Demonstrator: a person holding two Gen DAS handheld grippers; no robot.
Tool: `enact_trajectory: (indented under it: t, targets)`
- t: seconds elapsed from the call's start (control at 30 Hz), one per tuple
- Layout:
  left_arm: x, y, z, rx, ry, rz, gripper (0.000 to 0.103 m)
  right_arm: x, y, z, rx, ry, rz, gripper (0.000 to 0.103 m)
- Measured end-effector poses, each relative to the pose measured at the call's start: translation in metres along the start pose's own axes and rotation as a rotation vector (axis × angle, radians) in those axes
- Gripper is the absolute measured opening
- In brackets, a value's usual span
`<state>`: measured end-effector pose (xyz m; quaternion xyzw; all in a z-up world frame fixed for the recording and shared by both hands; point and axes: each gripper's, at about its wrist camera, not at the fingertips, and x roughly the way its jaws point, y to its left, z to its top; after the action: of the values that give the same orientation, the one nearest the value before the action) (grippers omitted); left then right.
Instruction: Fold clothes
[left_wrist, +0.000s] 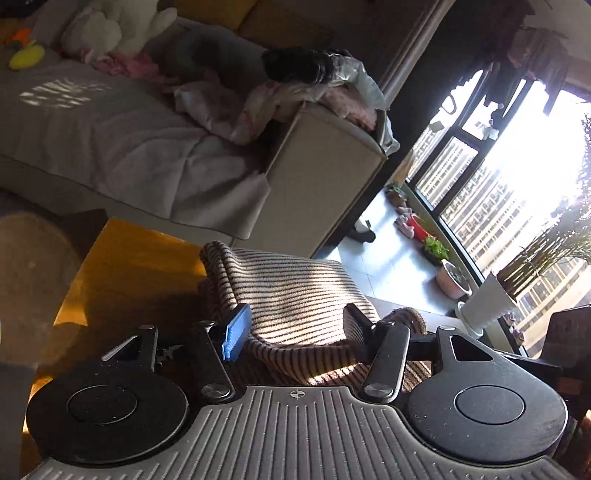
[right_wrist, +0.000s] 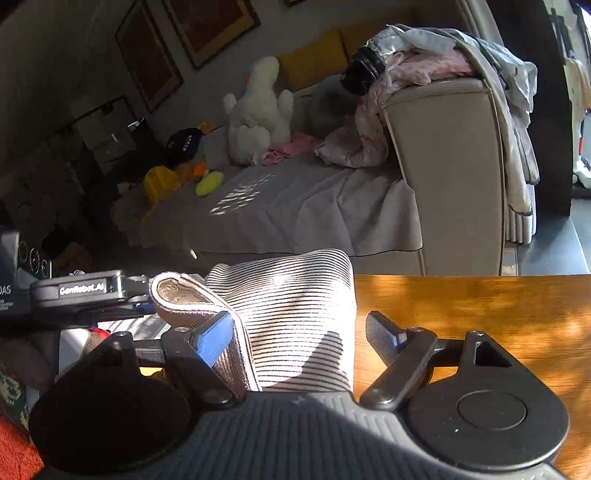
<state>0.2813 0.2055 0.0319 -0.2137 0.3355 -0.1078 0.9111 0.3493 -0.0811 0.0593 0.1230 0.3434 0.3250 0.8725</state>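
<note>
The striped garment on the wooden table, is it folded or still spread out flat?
Folded. The striped knit garment sits as a compact bundle on the wooden table, with a doubled-over edge showing stacked layers.

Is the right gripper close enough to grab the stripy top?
Probably yes. The right gripper is open, and the folded stripy top already lies between its fingers on the wooden table. Nothing sits between them; the blue pad seems to touch the fabric's edge.

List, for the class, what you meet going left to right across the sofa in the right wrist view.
Yellow toy → white plush duck → pink clothes pile → sofa armrest → grey garment draped over it.
</note>
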Motion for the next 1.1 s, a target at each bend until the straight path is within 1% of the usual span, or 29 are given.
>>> enact_trajectory:
  t: [0.1,0.13,0.17,0.2,0.27,0.3,0.33,0.37,0.43,0.47,0.5,0.53,0.63,0.7,0.73,0.77,0.83,0.87,0.9,0.93,0.97,1.0,1.07,1.1]
  targets:
    - [0.004,0.008,-0.003,-0.005,0.006,-0.010,0.050,0.021,-0.007,-0.003,0.089,0.037,0.030,0.079]
    - [0.003,0.011,-0.003,-0.009,0.007,-0.011,0.050,0.028,-0.008,-0.004,0.116,0.050,0.041,0.073]
    - [0.003,0.015,-0.004,-0.014,0.009,-0.011,0.050,0.034,-0.010,-0.006,0.143,0.063,0.052,0.072]
    - [0.003,0.019,-0.005,-0.020,0.011,-0.011,0.050,0.033,-0.006,-0.005,0.126,0.056,0.066,0.072]
    - [0.004,0.025,-0.006,-0.042,0.012,-0.027,0.051,0.020,0.009,-0.002,0.037,0.015,0.099,0.072]
    - [0.004,0.028,-0.007,-0.054,0.012,-0.038,0.051,0.016,0.013,0.000,0.009,0.004,0.092,0.072]
    - [0.005,0.028,-0.009,-0.060,0.017,-0.041,0.052,0.013,0.016,0.002,-0.007,-0.001,0.070,0.072]
    - [0.007,0.027,-0.010,-0.062,0.023,-0.042,0.052,0.008,0.020,0.001,-0.042,-0.024,0.027,0.072]
    - [0.010,0.025,-0.013,-0.067,0.036,-0.042,0.052,-0.005,0.030,-0.005,-0.135,-0.093,-0.083,0.072]
    - [0.010,0.025,-0.014,-0.073,0.035,-0.039,0.053,-0.012,0.035,-0.009,-0.175,-0.119,-0.109,0.072]
    - [0.008,0.025,-0.015,-0.080,0.030,-0.034,0.054,-0.019,0.040,-0.016,-0.197,-0.124,-0.096,0.072]
    - [0.006,0.025,-0.016,-0.088,0.026,-0.030,0.054,-0.026,0.046,-0.022,-0.210,-0.118,-0.070,0.072]
    - [0.002,0.025,-0.018,-0.111,0.012,-0.015,0.056,-0.024,0.066,-0.047,-0.273,-0.025,0.005,0.072]
    - [-0.002,0.026,-0.020,-0.126,0.003,-0.005,0.056,-0.020,0.088,-0.072,-0.427,0.010,-0.016,0.074]
    - [-0.006,0.023,-0.020,-0.123,-0.005,0.009,0.056,-0.019,0.099,-0.082,-0.502,0.017,-0.034,0.078]
    - [-0.012,0.020,-0.021,-0.115,-0.016,0.027,0.056,-0.020,0.108,-0.090,-0.567,0.019,-0.054,0.079]
    - [-0.024,0.012,-0.025,-0.102,-0.040,0.055,0.057,-0.027,0.120,-0.100,-0.647,0.030,-0.048,0.080]
    - [-0.031,0.007,-0.027,-0.095,-0.055,0.068,0.059,-0.032,0.126,-0.105,-0.681,0.036,-0.039,0.080]
    - [-0.038,0.001,-0.032,-0.083,-0.070,0.082,0.064,-0.037,0.128,-0.108,-0.692,0.050,-0.014,0.081]
    - [-0.044,-0.006,-0.036,-0.068,-0.085,0.096,0.067,-0.045,0.127,-0.110,-0.680,0.054,0.003,0.082]
    - [-0.050,-0.014,-0.042,-0.050,-0.097,0.113,0.075,-0.052,0.125,-0.111,-0.662,0.050,0.008,0.087]
    - [-0.054,-0.022,-0.050,-0.030,-0.102,0.125,0.080,-0.060,0.123,-0.113,-0.645,0.046,0.014,0.089]
    - [-0.060,-0.039,-0.066,0.011,-0.097,0.141,0.085,-0.074,0.112,-0.115,-0.575,0.019,-0.020,0.099]
    - [-0.061,-0.045,-0.075,0.023,-0.080,0.146,0.087,-0.082,0.105,-0.115,-0.536,0.004,-0.042,0.102]
